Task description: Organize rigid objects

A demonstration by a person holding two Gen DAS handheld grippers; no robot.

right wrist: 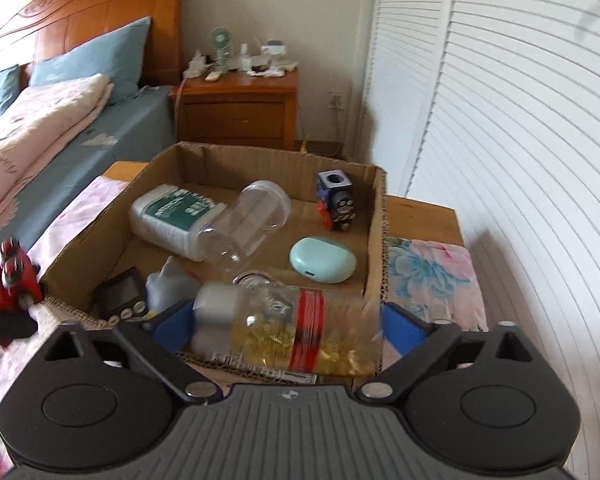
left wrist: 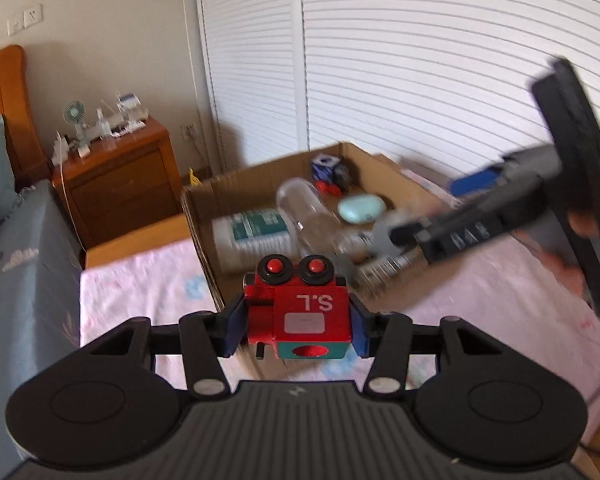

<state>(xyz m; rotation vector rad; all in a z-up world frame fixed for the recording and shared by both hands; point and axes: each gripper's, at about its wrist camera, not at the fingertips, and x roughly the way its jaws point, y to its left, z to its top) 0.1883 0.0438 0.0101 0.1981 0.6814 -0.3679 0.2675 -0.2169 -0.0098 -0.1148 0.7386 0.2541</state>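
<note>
My left gripper (left wrist: 298, 320) is shut on a red toy train (left wrist: 300, 304) marked "S.L", held wheels-up in front of the cardboard box (left wrist: 204, 232). The same train (right wrist: 8, 276) shows blurred at the left edge of the right wrist view. My right gripper (right wrist: 288, 320) stands wide over the box's near wall (right wrist: 376, 220). A clear bottle of yellow capsules (right wrist: 284, 332) with a grey cap and red band lies crosswise between its blue pads (right wrist: 402, 328). The bottle is blurred and neither pad visibly presses on it. In the left wrist view the right gripper (left wrist: 444, 208) hovers blurred above the box.
The box holds a white jar with a green label (right wrist: 168, 216), a clear jar (right wrist: 248, 220), a blue toy train (right wrist: 338, 204), a mint case (right wrist: 322, 260) and a black device (right wrist: 122, 292). It sits on a floral cloth (right wrist: 432, 276). Bed left, nightstand (right wrist: 236, 112) behind, louvred doors right.
</note>
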